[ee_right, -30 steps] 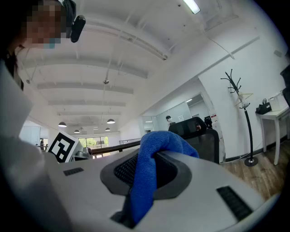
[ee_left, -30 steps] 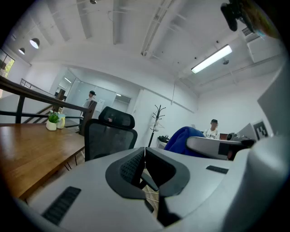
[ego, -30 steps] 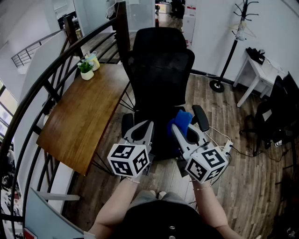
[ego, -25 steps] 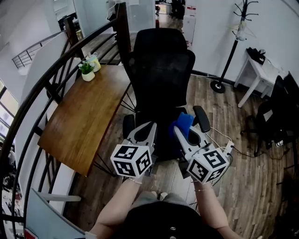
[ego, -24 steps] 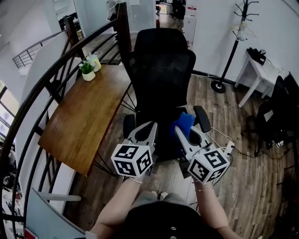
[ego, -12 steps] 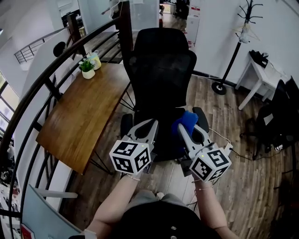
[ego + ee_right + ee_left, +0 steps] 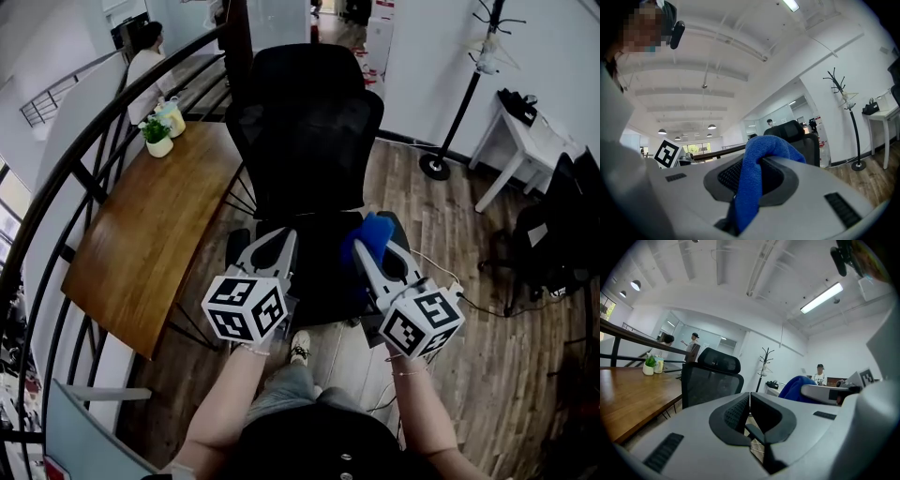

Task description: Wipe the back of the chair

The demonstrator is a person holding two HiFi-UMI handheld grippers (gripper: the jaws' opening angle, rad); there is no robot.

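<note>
The chair [image 7: 309,131] is seen larger and further left in the head view than half a second ago. A shoe [image 7: 300,352] is now shown on the floor just before the seat, so a step toward the chair is judged to have been taken. The chair's back [image 7: 305,159] stands upright beyond the seat, faced toward the grippers, with the bench [image 7: 141,234] at the chair's left side. No contact with the back is shown, so the wiping is judged not yet begun; only the approach has been shortened.

The left gripper [image 7: 279,239] is held over the near left part of the seat, its jaws brought together with nothing between them. The right gripper [image 7: 375,248] is held over the seat's right edge, beside the armrest, its jaws clamped on a blue cloth [image 7: 372,230]. The cloth is bunched above the jaw tips, lower than the back and apart from it. A lift and a forward reach are judged to be needed before the cloth can be laid on the back.
</note>
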